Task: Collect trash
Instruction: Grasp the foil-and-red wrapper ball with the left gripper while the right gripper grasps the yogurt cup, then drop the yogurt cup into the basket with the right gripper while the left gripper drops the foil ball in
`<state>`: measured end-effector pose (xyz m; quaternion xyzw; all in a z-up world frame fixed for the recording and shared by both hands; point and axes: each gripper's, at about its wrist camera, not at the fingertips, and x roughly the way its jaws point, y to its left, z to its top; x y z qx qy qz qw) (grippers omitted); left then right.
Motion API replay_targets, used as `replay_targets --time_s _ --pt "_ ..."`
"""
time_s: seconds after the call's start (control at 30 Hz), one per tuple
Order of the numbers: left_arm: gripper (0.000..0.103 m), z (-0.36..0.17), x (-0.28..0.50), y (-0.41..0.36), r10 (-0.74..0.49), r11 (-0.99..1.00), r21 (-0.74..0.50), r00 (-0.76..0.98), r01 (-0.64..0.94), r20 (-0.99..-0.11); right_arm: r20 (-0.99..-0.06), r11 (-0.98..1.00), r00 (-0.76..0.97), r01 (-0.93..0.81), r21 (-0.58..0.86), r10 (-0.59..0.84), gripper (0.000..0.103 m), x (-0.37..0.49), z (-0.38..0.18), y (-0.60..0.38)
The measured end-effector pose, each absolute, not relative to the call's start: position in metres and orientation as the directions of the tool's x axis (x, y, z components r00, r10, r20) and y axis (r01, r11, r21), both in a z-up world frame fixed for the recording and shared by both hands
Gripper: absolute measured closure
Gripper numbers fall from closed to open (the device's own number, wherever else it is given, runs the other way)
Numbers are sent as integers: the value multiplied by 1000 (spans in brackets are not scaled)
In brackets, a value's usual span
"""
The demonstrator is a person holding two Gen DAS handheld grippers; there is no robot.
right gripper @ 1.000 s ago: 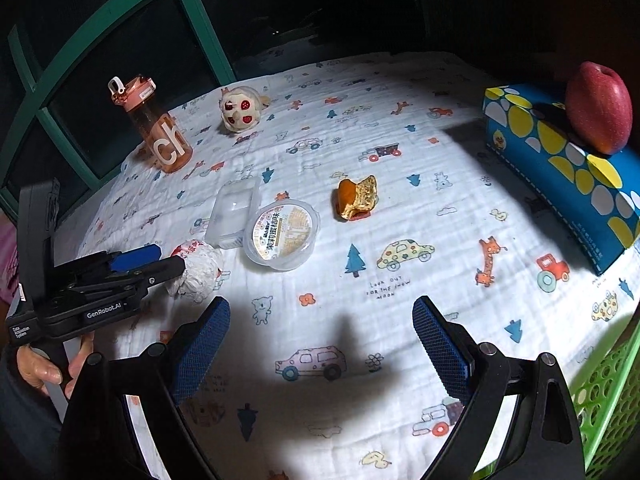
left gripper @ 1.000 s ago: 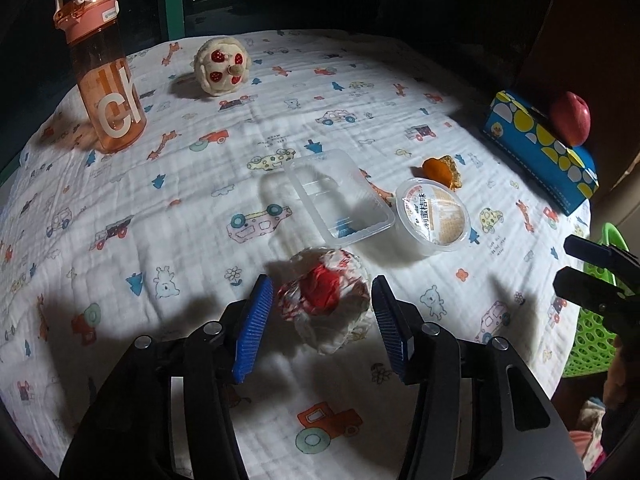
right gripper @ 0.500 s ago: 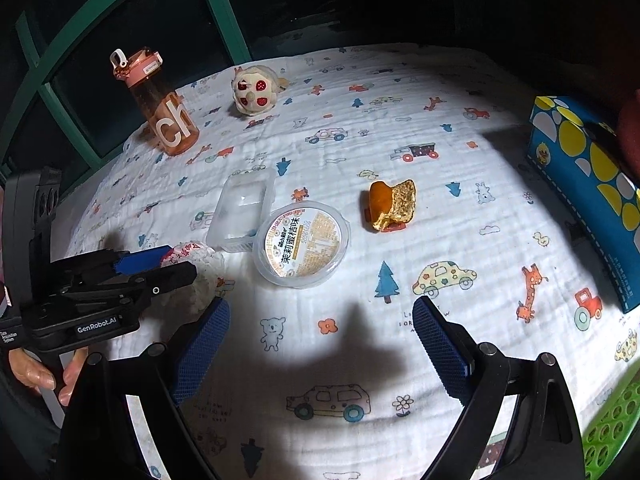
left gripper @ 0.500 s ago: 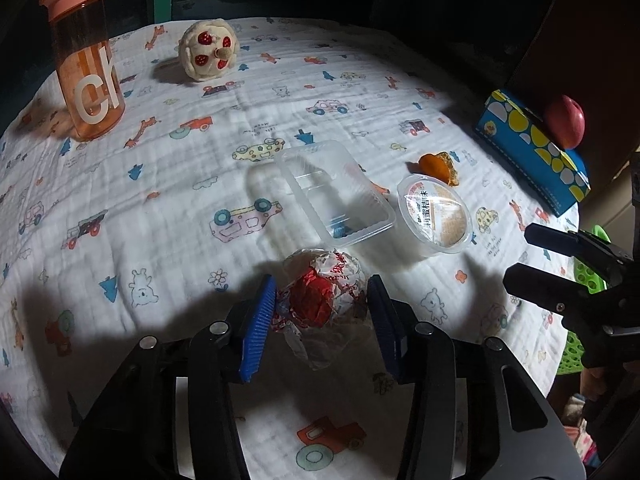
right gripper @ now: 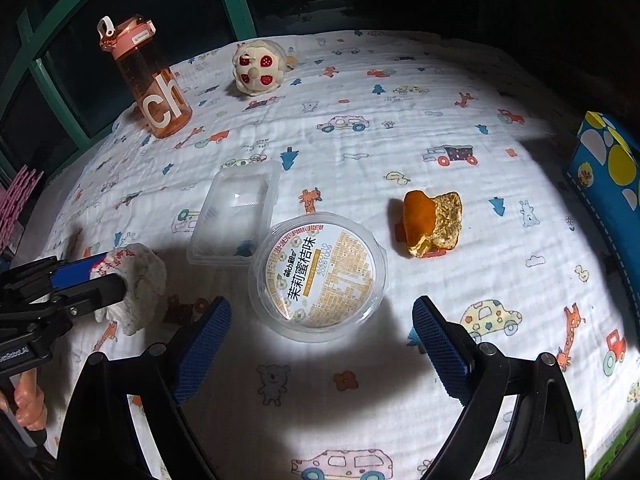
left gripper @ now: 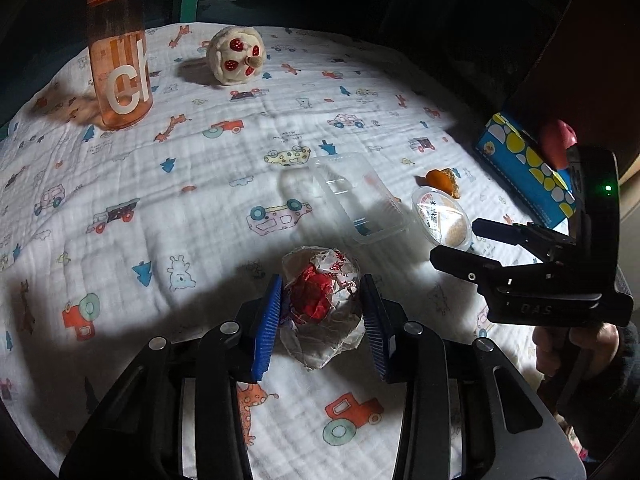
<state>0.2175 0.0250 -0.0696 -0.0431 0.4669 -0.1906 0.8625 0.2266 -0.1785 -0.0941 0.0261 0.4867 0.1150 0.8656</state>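
A crumpled white and red wrapper [left gripper: 320,304] lies on the patterned cloth between the blue pads of my left gripper [left gripper: 322,318], which has closed in on it from both sides; it also shows in the right wrist view [right gripper: 136,280]. A round plastic cup with a printed lid [right gripper: 318,276] lies just ahead of my open right gripper [right gripper: 322,344]. An orange peel piece [right gripper: 432,222] lies right of the cup. A clear plastic tray [right gripper: 236,212] lies left of it.
A pink water bottle [left gripper: 118,52] and a round plush toy [left gripper: 236,56] stand at the back of the table. A blue dotted box [left gripper: 524,168] with a red apple [left gripper: 554,144] sits at the right. A green basket corner [right gripper: 616,456] shows bottom right.
My left gripper has narrowed around the wrapper until the pads meet it. My right gripper has moved forward and left, close to the round cup.
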Motion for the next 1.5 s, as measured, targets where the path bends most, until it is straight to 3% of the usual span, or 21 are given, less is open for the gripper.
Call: replay_targets --time_s 0.13,0.33,0.93,1.5 --pt "64 -67 216 31 -372 923 -259 492 284 -787 -840 971 492 -179 158 227 21 234 -98 -175" --pt "64 -65 215 31 -371 923 -255 491 288 -788 -834 969 496 -175 176 241 39 229 -94 -178" --pt "64 -35 183 0 -417 900 -257 525 352 -742 -783 973 578 -119 198 230 40 139 -36 -223" --pt "64 -7 130 -81 -501 836 -251 494 488 -711 -747 976 649 30 217 146 40 42 -6 -307"
